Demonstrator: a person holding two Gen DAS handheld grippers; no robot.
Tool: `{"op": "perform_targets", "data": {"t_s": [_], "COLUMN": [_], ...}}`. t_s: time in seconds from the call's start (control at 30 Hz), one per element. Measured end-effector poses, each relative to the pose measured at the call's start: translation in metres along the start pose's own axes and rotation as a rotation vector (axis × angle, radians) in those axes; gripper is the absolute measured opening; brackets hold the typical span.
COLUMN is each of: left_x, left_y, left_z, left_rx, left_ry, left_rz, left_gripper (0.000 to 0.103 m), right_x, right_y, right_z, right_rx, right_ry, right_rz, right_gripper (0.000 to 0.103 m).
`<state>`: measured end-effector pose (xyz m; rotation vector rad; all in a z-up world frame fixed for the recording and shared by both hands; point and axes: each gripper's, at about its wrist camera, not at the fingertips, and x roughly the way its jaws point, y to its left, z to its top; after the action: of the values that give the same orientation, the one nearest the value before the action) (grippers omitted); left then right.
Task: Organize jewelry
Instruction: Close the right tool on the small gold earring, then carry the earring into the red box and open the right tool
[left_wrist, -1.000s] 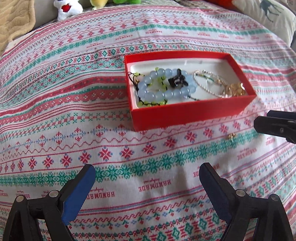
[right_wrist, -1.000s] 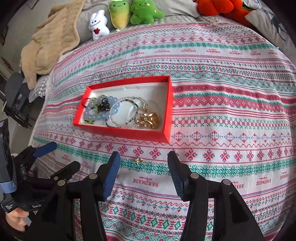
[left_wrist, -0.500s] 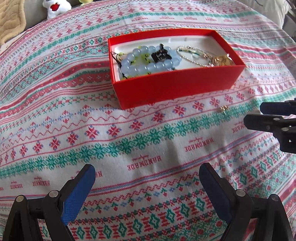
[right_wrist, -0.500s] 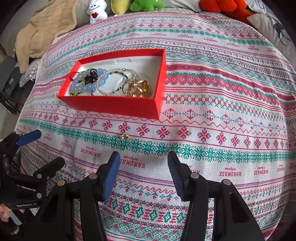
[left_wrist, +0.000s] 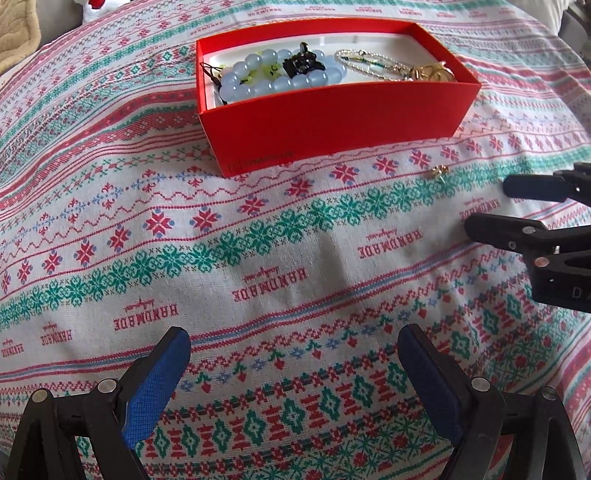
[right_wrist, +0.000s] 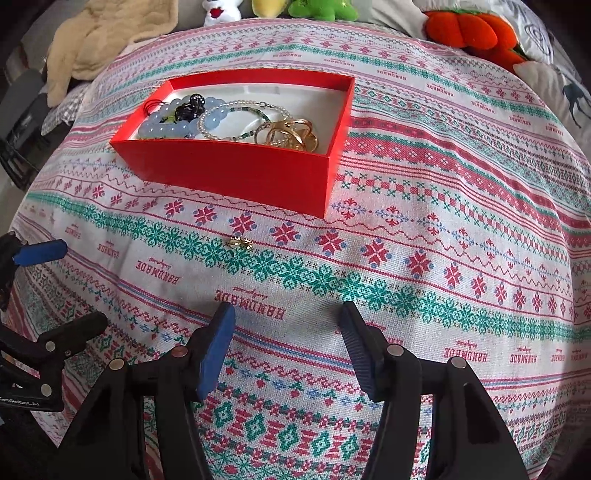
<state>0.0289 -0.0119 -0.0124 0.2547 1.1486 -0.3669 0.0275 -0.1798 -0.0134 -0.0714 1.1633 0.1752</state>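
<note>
A red box (left_wrist: 332, 122) (right_wrist: 236, 173) sits on the patterned cloth, holding a blue bead bracelet (left_wrist: 258, 83) (right_wrist: 166, 125), a thin beaded chain (left_wrist: 373, 62) (right_wrist: 236, 110) and gold rings (left_wrist: 432, 72) (right_wrist: 291, 134). A small gold earring (left_wrist: 437, 171) (right_wrist: 241, 242) lies loose on the cloth in front of the box. My right gripper (right_wrist: 286, 345) hovers just short of the earring, its jaws opening with nothing between them; it shows from the side as the right gripper (left_wrist: 491, 206) in the left wrist view. My left gripper (left_wrist: 293, 363) (right_wrist: 61, 284) stands open and empty over bare cloth.
Plush toys (right_wrist: 321, 7) and an orange plush (right_wrist: 469, 29) line the far edge. A beige blanket (right_wrist: 96, 40) lies at the back left. The cloth (right_wrist: 443, 221) spreads wide to the right of the box.
Both grippers have sunk closer to the cloth, and the box and earring now loom larger. The right gripper's jaws stand slightly wider than before.
</note>
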Motion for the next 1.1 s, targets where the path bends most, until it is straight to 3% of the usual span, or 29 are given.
{"op": "perform_targets", "data": {"t_s": [0.33, 0.73, 1.1], "left_x": [0.003, -0.006, -0.015], "left_y": [-0.008, 0.002, 0.02], "left_z": [-0.001, -0.005, -0.005], "left_rx": [0.01, -0.007, -0.038], "left_ry": [0.005, -0.007, -0.027], "left_rz": [-0.002, -0.007, -0.003], "left_gripper": [0.094, 0.094, 0.094], "right_x": [0.012, 0.018, 0.006], "right_y": [0.032, 0.043, 0.036], "right_z": [0.015, 0.035, 0.038], "right_rx": [-0.112, -0.103, -0.064], "right_ry": [-0.052, -0.062, -0.077], "right_rz": [-0.032, -0.025, -0.011], "right_gripper": [0.057, 0.013, 0.012]}}
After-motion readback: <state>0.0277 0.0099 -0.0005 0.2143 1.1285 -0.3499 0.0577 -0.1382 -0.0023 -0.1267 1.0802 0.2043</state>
